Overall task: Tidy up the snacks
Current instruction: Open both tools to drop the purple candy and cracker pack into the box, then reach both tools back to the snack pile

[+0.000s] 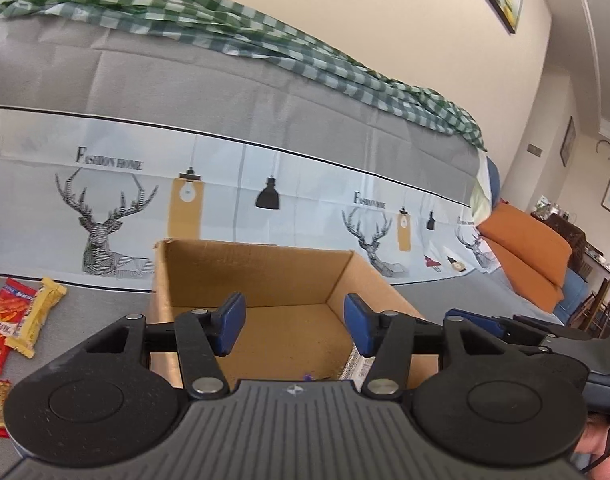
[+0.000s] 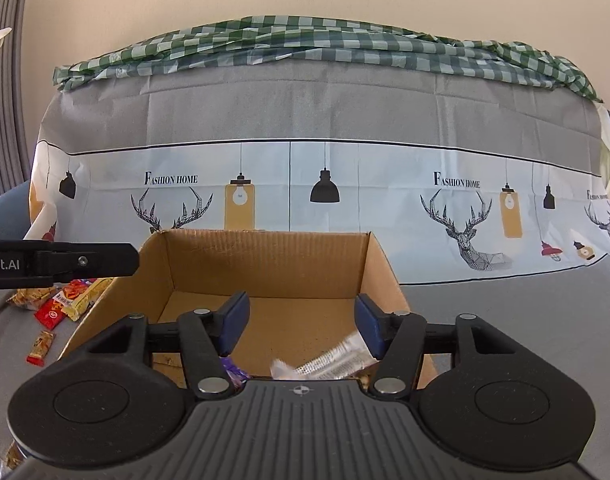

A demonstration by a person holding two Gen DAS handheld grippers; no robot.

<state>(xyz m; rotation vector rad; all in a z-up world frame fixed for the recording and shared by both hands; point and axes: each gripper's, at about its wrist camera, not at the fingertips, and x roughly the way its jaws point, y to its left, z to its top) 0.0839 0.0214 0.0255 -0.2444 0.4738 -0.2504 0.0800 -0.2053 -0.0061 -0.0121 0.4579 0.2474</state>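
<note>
In the left wrist view, the left gripper [image 1: 295,326] sits low in the frame, poised over the open cardboard box [image 1: 261,276], its blue pads apart with nothing between them: released, as suits a drop just made into the box. A scrap of purple wrapper [image 1: 307,377] peeps over the gripper body at the bottom centre; most of it is hidden. At the lower left, loose snack packets [image 1: 15,320] lie on the grey cloth outside the box, waiting their turn. The right gripper's fingers [image 1: 481,320] enter from the right edge.

In the right wrist view, the right gripper [image 2: 303,328] is likewise spread and empty above the same box. A silvery-white packet [image 2: 337,360] lies on the box floor at lower centre, perhaps just beneath the right pad; the gripper body cuts it off. More packets [image 2: 65,300] sit at the left, partly behind the left gripper's black arm.
</note>
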